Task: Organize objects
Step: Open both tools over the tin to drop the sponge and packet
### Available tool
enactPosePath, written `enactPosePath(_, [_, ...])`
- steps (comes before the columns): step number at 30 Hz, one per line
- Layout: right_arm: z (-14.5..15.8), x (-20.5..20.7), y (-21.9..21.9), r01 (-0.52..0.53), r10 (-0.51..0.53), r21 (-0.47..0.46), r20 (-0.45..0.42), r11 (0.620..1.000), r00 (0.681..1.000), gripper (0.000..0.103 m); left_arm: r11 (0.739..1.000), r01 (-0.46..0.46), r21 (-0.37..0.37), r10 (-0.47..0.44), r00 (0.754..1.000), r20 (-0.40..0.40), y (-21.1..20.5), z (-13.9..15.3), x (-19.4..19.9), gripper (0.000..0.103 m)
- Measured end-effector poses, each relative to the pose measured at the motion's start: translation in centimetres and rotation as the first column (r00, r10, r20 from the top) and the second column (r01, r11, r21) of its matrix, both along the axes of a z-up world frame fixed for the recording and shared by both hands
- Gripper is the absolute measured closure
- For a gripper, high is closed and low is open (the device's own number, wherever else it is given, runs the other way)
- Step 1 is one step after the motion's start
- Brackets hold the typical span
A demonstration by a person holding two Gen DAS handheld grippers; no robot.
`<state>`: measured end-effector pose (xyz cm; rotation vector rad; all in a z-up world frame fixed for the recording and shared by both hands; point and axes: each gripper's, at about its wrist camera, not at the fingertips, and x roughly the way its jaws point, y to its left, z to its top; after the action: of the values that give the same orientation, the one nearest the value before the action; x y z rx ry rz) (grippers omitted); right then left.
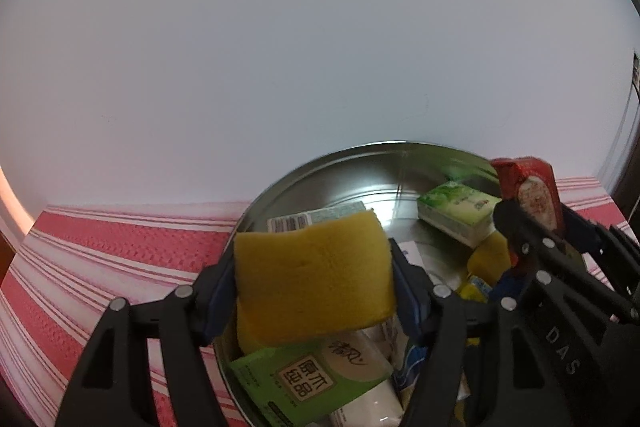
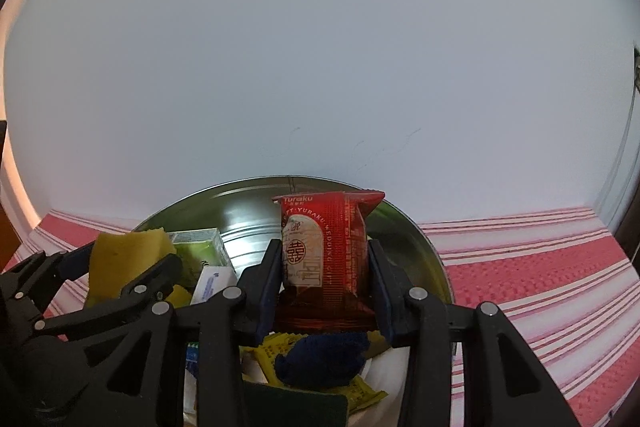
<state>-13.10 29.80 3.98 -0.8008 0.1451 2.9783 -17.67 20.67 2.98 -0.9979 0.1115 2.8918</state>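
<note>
My left gripper (image 1: 314,279) is shut on a yellow sponge (image 1: 312,279) and holds it above a round metal basin (image 1: 352,163). My right gripper (image 2: 325,267) is shut on a red Yuraku snack packet (image 2: 326,247) above the same basin (image 2: 240,195). The right gripper with the packet (image 1: 532,191) shows at the right of the left wrist view. The left gripper with the sponge (image 2: 120,259) shows at the left of the right wrist view.
The basin holds green tissue packs (image 1: 456,215) (image 1: 312,383), a dark blue cloth (image 2: 324,359), yellow sachets (image 2: 360,395) and a dark green pad (image 2: 296,407). It stands on a red and white striped cloth (image 2: 540,267) against a white wall (image 1: 280,47).
</note>
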Motion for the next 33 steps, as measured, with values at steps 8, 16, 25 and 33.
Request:
enactPosePath(8, [-0.1, 0.6, 1.9, 0.033, -0.037, -0.091, -0.037, 0.995, 0.999, 0.048, 0.996, -0.042, 0.082, 0.039, 0.998, 0.041, -1.2, 0.0, -0.1, 0.014])
enactPosePath(16, [-0.4, 2.9, 3.0, 0.091, -0.118, -0.165, -0.156, 0.982, 0.981, 0.018, 0.99, -0.049, 0.133, 0.062, 0.994, -0.095, -1.6, 0.9, 1.7, 0.001])
enactPosePath(25, [-0.1, 4.9, 0.4, 0.16, -0.143, 0.037, -0.286, 0.986, 0.947, 0.015, 0.996, -0.085, 0.03, 0.089, 0.964, -0.25, -1.2, 0.4, 3.9, 0.0])
enactPosePath(33, [0.0, 6.0, 0.0, 0.205, -0.166, 0.074, -0.358, 0.976, 0.919, 0.015, 0.994, -0.11, 0.023, 0.111, 0.927, -0.358, -1.1, 0.3, 5.6, 0.0])
